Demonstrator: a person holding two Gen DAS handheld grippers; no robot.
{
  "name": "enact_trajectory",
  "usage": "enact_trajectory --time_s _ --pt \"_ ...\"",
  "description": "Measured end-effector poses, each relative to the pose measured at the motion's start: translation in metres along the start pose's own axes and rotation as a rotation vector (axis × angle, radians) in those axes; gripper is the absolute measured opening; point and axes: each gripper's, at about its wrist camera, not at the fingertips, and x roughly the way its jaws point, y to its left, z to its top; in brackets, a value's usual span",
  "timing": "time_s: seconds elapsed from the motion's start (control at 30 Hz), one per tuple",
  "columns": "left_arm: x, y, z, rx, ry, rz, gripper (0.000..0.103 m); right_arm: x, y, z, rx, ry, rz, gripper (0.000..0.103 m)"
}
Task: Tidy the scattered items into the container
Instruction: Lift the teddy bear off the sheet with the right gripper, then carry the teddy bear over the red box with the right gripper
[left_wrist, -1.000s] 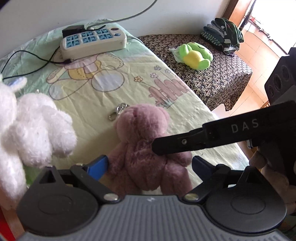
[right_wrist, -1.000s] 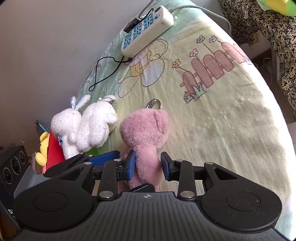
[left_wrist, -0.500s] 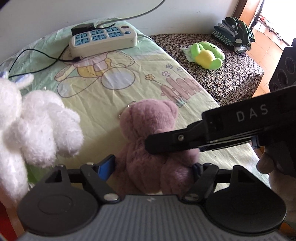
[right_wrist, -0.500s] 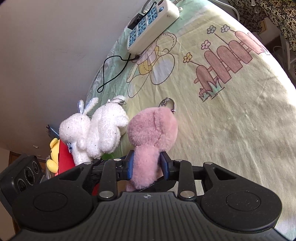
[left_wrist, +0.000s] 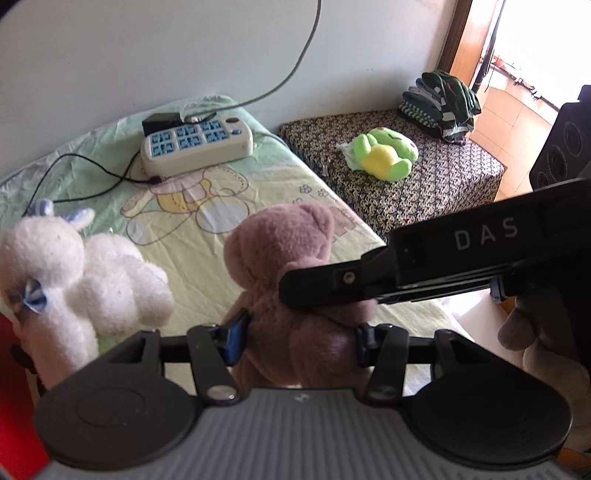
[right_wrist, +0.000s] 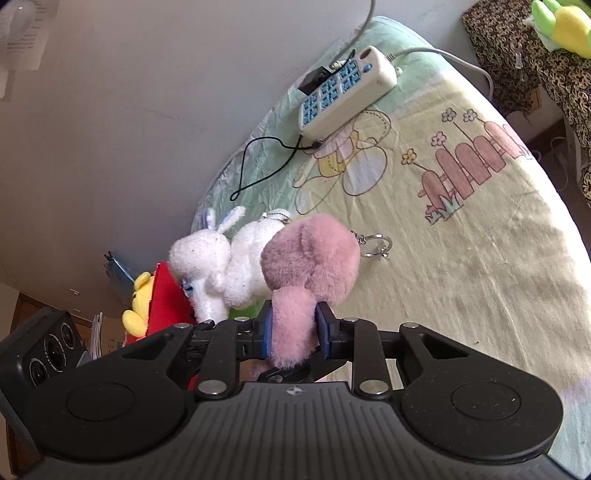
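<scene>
You're in a home bedroom. You're working over a bed with a pale green and yellow cartoon-print sheet (left_wrist: 236, 206), drawn bear and picket fence on it. A cream power strip with blue sockets (left_wrist: 197, 144) lies on the sheet near the plain white wall (left_wrist: 147, 55), with a black cable (left_wrist: 85, 173) trailing from it. Beside the bed you've got a low surface under a dark floral cloth (left_wrist: 436, 173), with a green and yellow plush frog (left_wrist: 384, 153) and a pile of folded striped clothes (left_wrist: 441, 105) on it. A wooden door frame (left_wrist: 460, 40) and a tiled floor (left_wrist: 517, 133) sit at far right in daylight.
</scene>
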Motion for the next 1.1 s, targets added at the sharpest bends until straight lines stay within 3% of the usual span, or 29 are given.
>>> enact_trajectory --time_s 0.33,0.6,0.87,1.1 --pt "-0.084 0.018 0.004 -0.057 -0.188 0.057 0.052 -0.022 0.077 0.0 -0.165 -0.087 0.124 0.026" --pt "-0.152 0.056 -0.013 -0.09 -0.314 0.121 0.052 -0.005 0.148 -0.014 -0.293 -0.106 0.193 0.026" --pt "-0.22 0.137 -0.04 -0.129 -0.369 0.195 0.052 0.056 0.234 -0.045 -0.382 -0.094 0.248 0.026" --pt "-0.25 0.221 -0.07 -0.179 -0.341 0.24 0.052 0.141 0.294 -0.075 -0.459 -0.034 0.233 0.026"
